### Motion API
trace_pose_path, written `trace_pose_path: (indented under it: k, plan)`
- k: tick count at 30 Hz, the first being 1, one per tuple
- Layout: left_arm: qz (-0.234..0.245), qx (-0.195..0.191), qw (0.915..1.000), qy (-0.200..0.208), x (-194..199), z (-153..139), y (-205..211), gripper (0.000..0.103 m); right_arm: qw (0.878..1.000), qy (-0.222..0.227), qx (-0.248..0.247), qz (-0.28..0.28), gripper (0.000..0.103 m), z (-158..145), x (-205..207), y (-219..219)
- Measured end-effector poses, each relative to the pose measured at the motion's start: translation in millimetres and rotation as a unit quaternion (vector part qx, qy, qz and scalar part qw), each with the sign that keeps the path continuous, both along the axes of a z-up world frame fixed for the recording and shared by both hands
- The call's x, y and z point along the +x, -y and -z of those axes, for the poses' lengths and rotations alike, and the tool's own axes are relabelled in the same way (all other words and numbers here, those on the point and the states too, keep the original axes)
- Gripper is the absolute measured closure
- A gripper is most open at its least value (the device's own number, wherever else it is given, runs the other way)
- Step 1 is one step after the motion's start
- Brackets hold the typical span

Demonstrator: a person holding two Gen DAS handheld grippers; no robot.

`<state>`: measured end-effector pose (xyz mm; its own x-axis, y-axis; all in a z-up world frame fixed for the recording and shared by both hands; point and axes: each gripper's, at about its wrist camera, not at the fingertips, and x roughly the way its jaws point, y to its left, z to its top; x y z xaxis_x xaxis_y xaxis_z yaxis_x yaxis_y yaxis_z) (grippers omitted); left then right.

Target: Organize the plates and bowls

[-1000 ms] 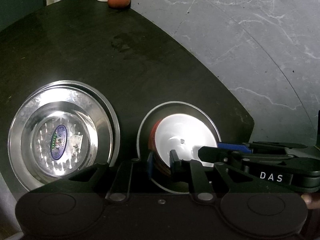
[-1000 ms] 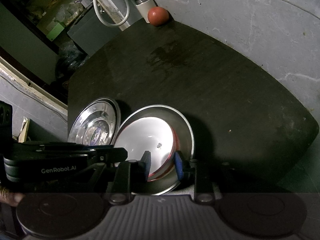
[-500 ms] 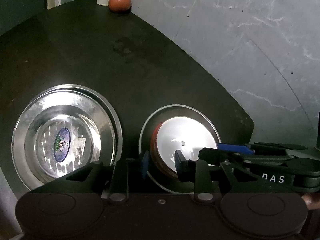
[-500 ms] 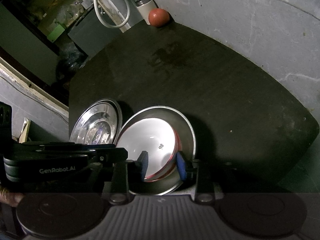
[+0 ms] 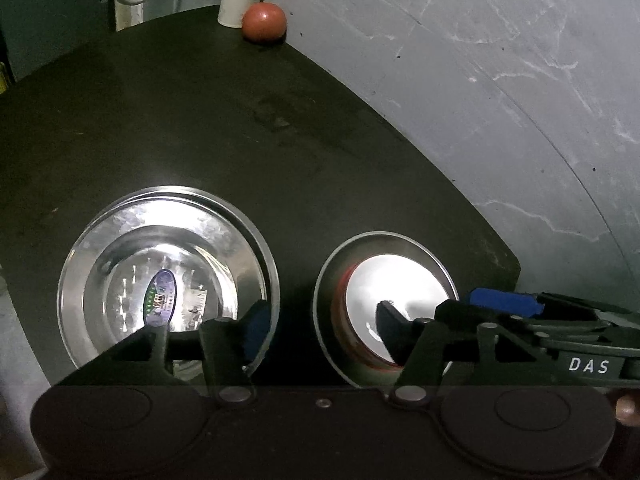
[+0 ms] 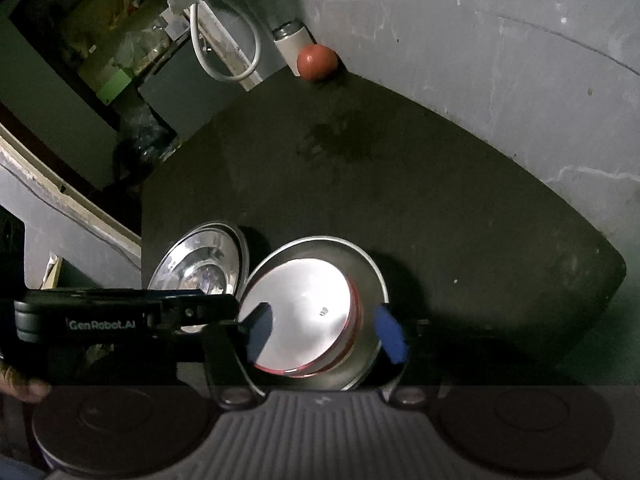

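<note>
Opening over the dark counter (image 5: 200, 120), the left gripper (image 5: 320, 328) and right gripper (image 6: 326, 330) both spread wide around the white bowl (image 6: 304, 312), their pads clear of it. It sits inside a steel bowl (image 6: 372, 280), just beside the stacked steel plates (image 5: 160, 280) on its left.

Both grippers, left gripper (image 5: 320, 330) and right gripper (image 6: 326, 332), have released the bowl (image 6: 304, 316).

My surroundings are dim; overhead light blows out in glare on the white bowl (image 5: 394, 280) and steel plates (image 5: 160, 256). My fisheye lenses bend the table edge (image 6: 520, 168), corners vignetted black.
</note>
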<state>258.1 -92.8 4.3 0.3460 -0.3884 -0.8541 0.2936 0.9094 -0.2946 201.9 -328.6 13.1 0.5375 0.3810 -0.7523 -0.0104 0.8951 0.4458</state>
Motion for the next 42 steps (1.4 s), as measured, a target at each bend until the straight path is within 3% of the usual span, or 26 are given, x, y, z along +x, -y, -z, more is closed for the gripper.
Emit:
trace_pose_path:
  k: [5,7,9,11,19,26,35,42]
  plan:
    - [-0.006,-0.001,1.0000,-0.001,-0.2,-1.8,-1.7,0.024,1.000,0.012,0.000,0.003,0.022,-2.9,-0.7,0.5]
    - [-0.013,-0.005,0.9999,-0.003,-0.9,-2.1,-3.9,0.007,1.000,0.015,0.001,0.004,0.016,-3.5,-0.8,1.9]
    - [-0.020,-0.014,0.9997,-0.005,-2.8,-2.3,-7.5,0.001,1.000,0.020,0.004,0.005,0.007,-4.6,-1.6,4.5]
    - [-0.026,-0.021,0.9994,-0.010,-5.6,-2.0,-10.9,0.001,1.000,0.025,0.007,0.010,0.000,-5.9,-2.2,8.0]
    - [-0.051,-0.017,0.9980,-0.033,-24.4,8.1,-21.3,0.001,0.999,0.023,-0.007,0.029,0.000,-4.4,-2.9,27.4]
    - [-0.080,-0.015,0.9950,-0.058,-36.7,20.6,-15.4,0.001,0.998,-0.015,-0.040,0.040,0.000,7.6,3.2,41.5]
    - [-0.190,-0.054,0.9756,-0.096,-52.3,46.3,-34.0,0.001,0.996,-0.032,-0.087,0.019,0.000,16.1,7.3,46.1]
    - [-0.222,-0.058,0.9687,-0.094,-63.8,53.5,-35.6,0.001,0.992,-0.028,-0.120,-0.006,0.000,19.3,18.1,39.3]
